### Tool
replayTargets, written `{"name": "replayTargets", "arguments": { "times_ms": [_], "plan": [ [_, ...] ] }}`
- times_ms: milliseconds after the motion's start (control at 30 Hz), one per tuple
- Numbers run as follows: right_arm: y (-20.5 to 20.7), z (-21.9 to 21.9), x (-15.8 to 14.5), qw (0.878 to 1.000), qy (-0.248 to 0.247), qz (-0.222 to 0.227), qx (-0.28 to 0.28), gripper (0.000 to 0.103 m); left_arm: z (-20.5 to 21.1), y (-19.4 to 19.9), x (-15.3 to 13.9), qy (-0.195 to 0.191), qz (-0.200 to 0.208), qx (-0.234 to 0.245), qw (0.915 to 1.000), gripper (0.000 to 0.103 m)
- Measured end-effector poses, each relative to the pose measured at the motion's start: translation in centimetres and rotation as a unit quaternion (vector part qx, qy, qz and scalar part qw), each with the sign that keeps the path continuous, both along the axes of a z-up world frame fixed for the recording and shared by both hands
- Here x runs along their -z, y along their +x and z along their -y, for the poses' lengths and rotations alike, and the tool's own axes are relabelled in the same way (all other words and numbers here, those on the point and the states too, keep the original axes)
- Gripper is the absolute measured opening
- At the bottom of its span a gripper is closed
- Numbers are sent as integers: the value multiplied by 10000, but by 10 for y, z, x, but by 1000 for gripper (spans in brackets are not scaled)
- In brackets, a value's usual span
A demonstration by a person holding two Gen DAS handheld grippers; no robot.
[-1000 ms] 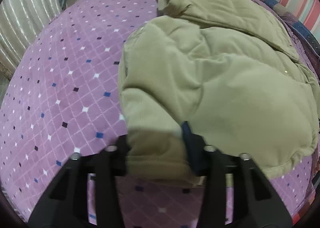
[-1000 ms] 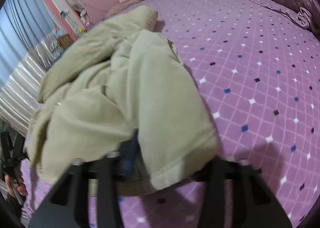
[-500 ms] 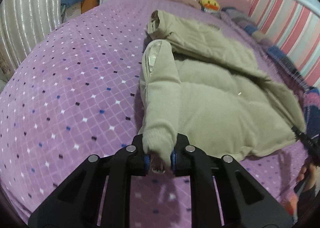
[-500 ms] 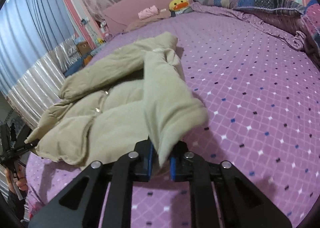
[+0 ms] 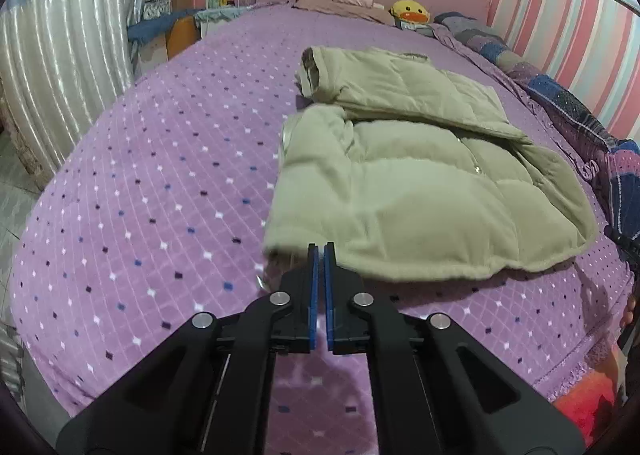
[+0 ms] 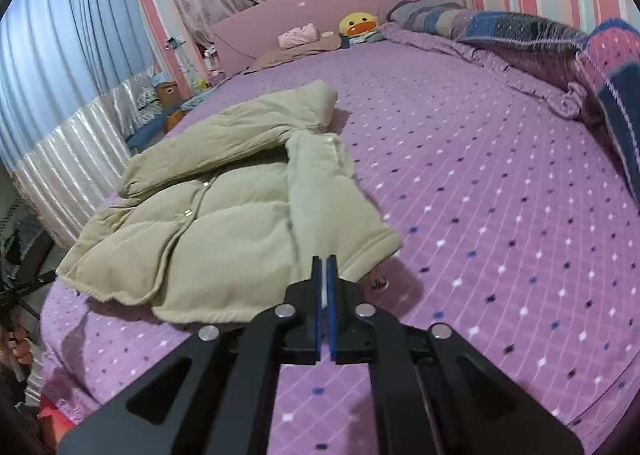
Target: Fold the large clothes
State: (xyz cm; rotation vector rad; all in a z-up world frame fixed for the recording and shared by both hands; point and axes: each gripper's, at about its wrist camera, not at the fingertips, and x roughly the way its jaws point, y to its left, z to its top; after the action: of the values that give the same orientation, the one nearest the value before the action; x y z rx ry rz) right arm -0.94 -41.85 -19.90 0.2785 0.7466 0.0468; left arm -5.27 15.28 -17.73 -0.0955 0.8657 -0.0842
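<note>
Both tongs, left gripper (image 5: 319,245) and right gripper (image 6: 324,257), are clenched on nothing. Beige jacket (image 5: 404,191) lies mid-frame on the purple bedspread (image 5: 160,191), sleeves seemingly folded across its front; folding the body in half remains.

I see one garment: a beige padded jacket (image 5: 416,191) lying flat on the purple diamond-pattern bedspread, occupying the centre right of the left wrist view and the centre left of the right wrist view (image 6: 224,215). Its front faces up, with small metal snaps visible along the closure. One sleeve is folded across the chest toward the upper part of the frame; the other lies lengthwise over the body, cuff near the hem.
</note>
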Motion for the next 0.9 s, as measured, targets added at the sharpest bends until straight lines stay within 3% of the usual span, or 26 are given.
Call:
{"name": "replayTargets", "arguments": {
  "times_ms": [33,67,100,133,167,300,400,600,700,767,800,900],
  "plan": [
    [4,-1,-1,9999,-121,-29,10,4,3,4,-1,-10,13,-40,10000,2],
    [7,-2,-1,9998,-198,-23,-18,5,3,7,-2,-40,13,-51,10000,11],
    [11,-4,-2,9994,-330,-43,-66,19,1,9,-3,-69,5,-70,10000,19],
    [16,-5,-4,9987,-494,-88,-86,33,0,11,-4,-52,11,-116,9999,37],
    [19,-6,-5,9981,-594,-77,-110,60,0,16,-5,-33,41,-112,9999,54],
    [29,-6,-16,9947,-943,-56,-406,70,2,34,-5,15,-71,95,9999,75],
    [44,-1,-17,9925,-967,-203,-727,83,11,55,7,233,-261,371,9987,76],
    [79,2,7,9777,-1130,-860,-1550,83,22,89,49,304,-921,772,9923,76],
    [91,-1,25,9696,-1170,-1146,-1817,83,25,90,60,336,-1038,947,9895,75],
    [93,-9,36,9638,-1301,-1252,-1962,74,27,89,70,414,-1108,1033,9876,75],
    [92,-13,41,9611,-1360,-1282,-2031,62,27,89,75,407,-1157,1052,9868,73],
    [90,-20,53,9597,-1332,-1335,-2084,44,27,88,86,242,-1213,1097,9862,58]
  ]
}}
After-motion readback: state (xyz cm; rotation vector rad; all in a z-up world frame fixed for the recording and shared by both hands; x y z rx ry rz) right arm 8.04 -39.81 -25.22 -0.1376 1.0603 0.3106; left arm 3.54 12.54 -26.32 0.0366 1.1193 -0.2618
